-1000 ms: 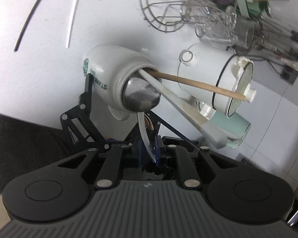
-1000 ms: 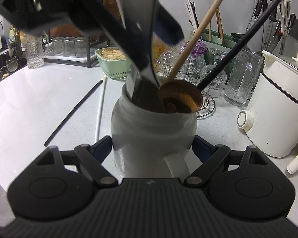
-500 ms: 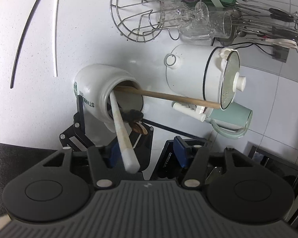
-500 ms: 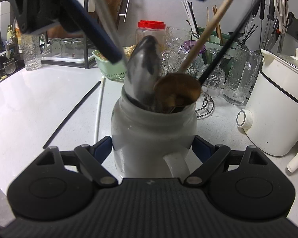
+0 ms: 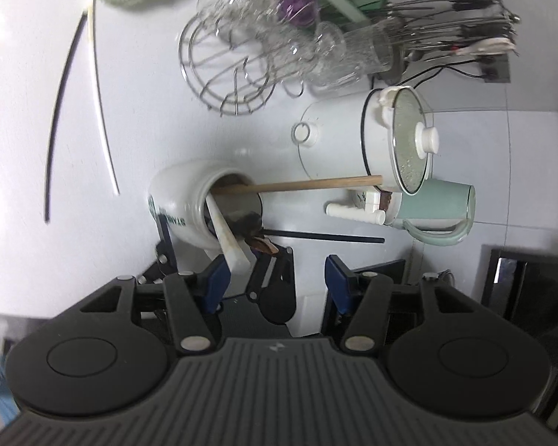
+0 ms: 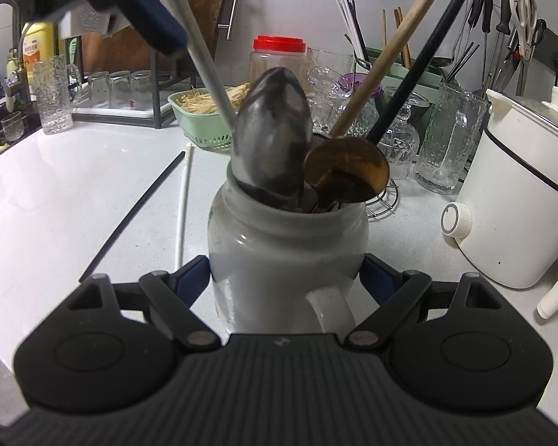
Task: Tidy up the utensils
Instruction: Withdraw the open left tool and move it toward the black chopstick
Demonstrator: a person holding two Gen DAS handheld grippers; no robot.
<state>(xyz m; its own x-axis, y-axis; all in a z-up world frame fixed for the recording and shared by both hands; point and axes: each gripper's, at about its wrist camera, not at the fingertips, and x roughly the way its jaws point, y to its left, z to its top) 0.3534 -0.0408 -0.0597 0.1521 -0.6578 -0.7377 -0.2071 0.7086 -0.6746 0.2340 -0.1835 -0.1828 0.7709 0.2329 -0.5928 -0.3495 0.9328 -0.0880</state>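
The left gripper (image 5: 275,273) hangs above the white mug (image 5: 182,204), angled steeply down at it, its blue-padded jaws spread apart and clasping nothing; the white handle (image 5: 228,239) of the metal spoon (image 6: 273,145) ends just beside its left pad, and whether the two touch cannot be told. That spoon stands in the mug with its bowl at the rim and its long handle slanting up and to the left, toward the left gripper's finger (image 6: 130,3) seen overhead in the right wrist view. To its right in the same mug, the wooden ladle (image 6: 348,173) rests bowl-up against the rim, a light wooden stick (image 6: 387,63) and a black stick (image 6: 424,55) leaning up and to the right. The right gripper (image 6: 286,278) points gently downward at counter level, clenched on the mug's lower body, one pad on each side, the mug's handle turned back toward the camera. Beyond the mug, to its left, a black straw (image 6: 137,210) and a white straw (image 6: 182,200) lie side by side on the countertop (image 6: 74,193), pointing away.
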